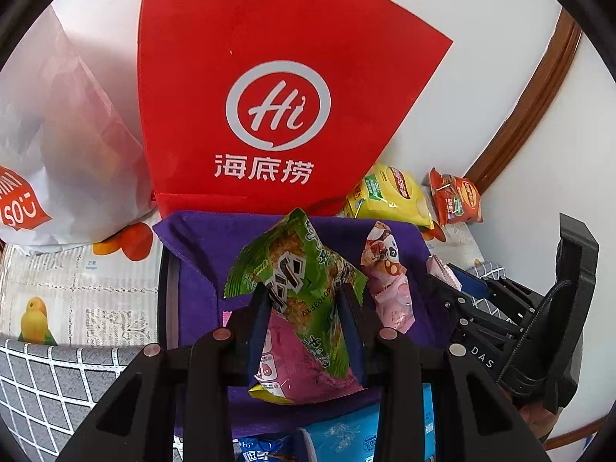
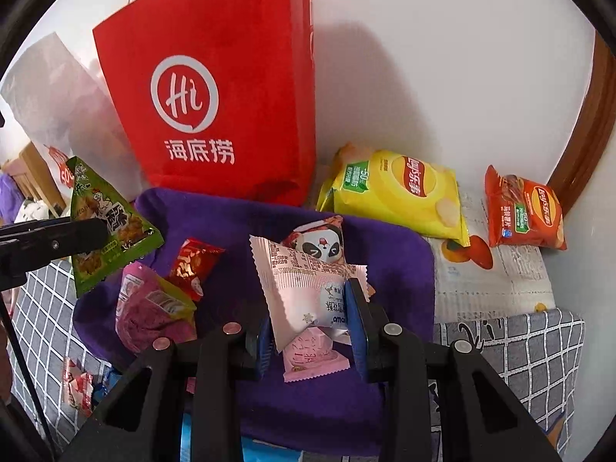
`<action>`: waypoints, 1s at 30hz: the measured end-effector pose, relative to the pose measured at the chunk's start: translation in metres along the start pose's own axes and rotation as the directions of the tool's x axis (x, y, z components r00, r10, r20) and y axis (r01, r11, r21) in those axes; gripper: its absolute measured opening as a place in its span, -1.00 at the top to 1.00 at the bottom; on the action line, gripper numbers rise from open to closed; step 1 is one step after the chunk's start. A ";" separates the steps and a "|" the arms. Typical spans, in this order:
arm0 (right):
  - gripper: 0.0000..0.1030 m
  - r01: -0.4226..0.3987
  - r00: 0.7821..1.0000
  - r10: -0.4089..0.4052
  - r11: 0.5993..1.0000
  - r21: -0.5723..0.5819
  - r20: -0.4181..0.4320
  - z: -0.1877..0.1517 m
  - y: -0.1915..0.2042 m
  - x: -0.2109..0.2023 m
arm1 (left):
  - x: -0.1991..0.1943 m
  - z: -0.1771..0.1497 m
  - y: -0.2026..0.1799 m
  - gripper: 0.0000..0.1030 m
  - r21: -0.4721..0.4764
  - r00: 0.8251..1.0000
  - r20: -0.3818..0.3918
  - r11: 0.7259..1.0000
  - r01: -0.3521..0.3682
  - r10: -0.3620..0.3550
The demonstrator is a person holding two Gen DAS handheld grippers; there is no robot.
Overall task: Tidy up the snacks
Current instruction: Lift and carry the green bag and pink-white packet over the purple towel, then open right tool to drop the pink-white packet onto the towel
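Red paper bag (image 1: 265,88) with a white "Hi" logo stands upright against the wall, behind the purple felt bin (image 2: 389,254); a white plastic bag (image 1: 57,146) leans at its left. The bin sits on a grey checked cloth (image 2: 539,350). Beyond its right rim, on a printed sheet, lie a yellow chip bag (image 2: 400,196) and, apart from it, an orange chip bag (image 2: 527,215). Left gripper (image 1: 304,300) — jaws clamped on a green snack packet (image 1: 296,269), held above the bin. Right gripper (image 2: 312,308) — jaws closed on a pale pink-white packet (image 2: 304,288), also over the bin. Inside the bin: a magenta packet (image 2: 150,312), a panda-print packet (image 2: 323,246), a small red packet (image 2: 192,265) and a pink wrapper (image 2: 312,358) under the right gripper.
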State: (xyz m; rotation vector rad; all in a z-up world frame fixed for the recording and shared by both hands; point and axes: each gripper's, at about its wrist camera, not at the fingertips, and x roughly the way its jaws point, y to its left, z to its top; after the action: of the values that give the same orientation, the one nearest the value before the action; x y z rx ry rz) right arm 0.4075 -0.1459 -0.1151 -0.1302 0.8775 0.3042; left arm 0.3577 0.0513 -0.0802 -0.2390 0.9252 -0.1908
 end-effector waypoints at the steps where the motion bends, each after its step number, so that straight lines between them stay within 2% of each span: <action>1: 0.35 0.002 1.000 -0.002 1.000 0.001 -0.006 0.000 -0.001 0.001 | 0.002 0.000 0.000 0.35 0.000 1.000 -0.008 1.000 0.002 -0.002; 7: 0.35 0.017 0.999 -0.016 1.000 0.018 -0.043 -0.001 -0.005 0.008 | 0.012 -0.002 0.001 0.35 -0.008 0.999 -0.045 1.000 0.001 -0.001; 19: 0.34 0.017 0.998 -0.017 1.000 -0.001 -0.062 -0.003 0.000 0.012 | 0.028 -0.005 -0.005 0.35 0.006 0.995 -0.100 1.000 -0.013 0.013; 22: 0.43 0.011 0.997 -0.011 1.000 0.002 -0.072 -0.003 0.000 0.014 | 0.033 -0.006 -0.007 0.35 0.010 0.994 -0.110 1.000 -0.011 0.013; 30: 0.46 0.006 0.997 -0.006 1.000 -0.003 -0.075 -0.002 0.001 0.014 | 0.041 -0.009 -0.011 0.35 0.012 0.992 -0.126 1.000 -0.008 0.010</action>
State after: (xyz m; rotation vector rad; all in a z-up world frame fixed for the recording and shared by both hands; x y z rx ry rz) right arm 0.4143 -0.1425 -0.1274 -0.1474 0.9509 0.2964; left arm 0.3742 0.0289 -0.1137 -0.2142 1.0502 -0.2046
